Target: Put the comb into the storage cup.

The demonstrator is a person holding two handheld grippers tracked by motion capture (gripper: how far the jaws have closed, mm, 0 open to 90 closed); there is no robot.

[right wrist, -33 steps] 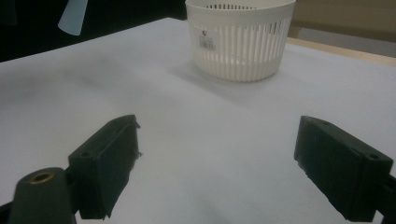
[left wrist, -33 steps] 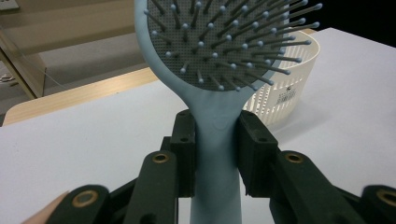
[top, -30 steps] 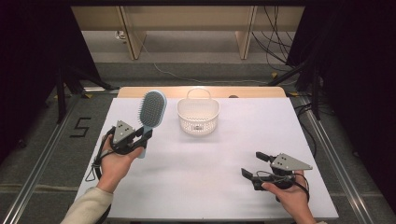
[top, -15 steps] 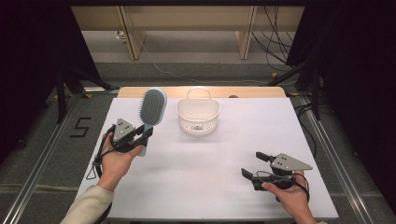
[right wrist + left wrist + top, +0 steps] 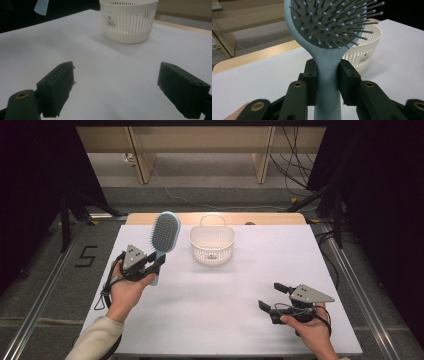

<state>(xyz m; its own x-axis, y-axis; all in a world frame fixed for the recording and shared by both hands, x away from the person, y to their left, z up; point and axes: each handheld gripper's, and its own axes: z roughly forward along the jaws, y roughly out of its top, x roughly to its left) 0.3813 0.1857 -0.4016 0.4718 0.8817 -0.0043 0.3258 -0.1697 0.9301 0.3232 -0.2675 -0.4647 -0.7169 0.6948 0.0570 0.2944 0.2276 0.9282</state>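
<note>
- The left gripper is clamped on the handle of a pale blue hairbrush. In the high view the brush is held above the left side of the table, head raised and tilted toward the far edge.
- The left gripper view gives the detail the high view lacks: both black pads press flat on the brush neck from either side, and the bristle face points toward that camera, each pin tipped with a small ball.
- The right gripper rests low over the near right part of the table, held in the right hand. Its jaws stand wide apart with nothing between them; the right gripper view confirms bare table top between the two pads.
- A white slatted basket stands at the far middle of the table, handle upright, just to the right of the brush head and apart from it. The right gripper view shows a printed label on its wall; the left gripper view shows the brush head covering part of its rim.
- Nothing lies between the right gripper and the basket.
- The table has a plain white top with a wooden strip along its far edge.
- The grey floor at left bears a painted number 5. Wooden furniture legs and loose cables stand beyond the table; the room's sides are dark.
</note>
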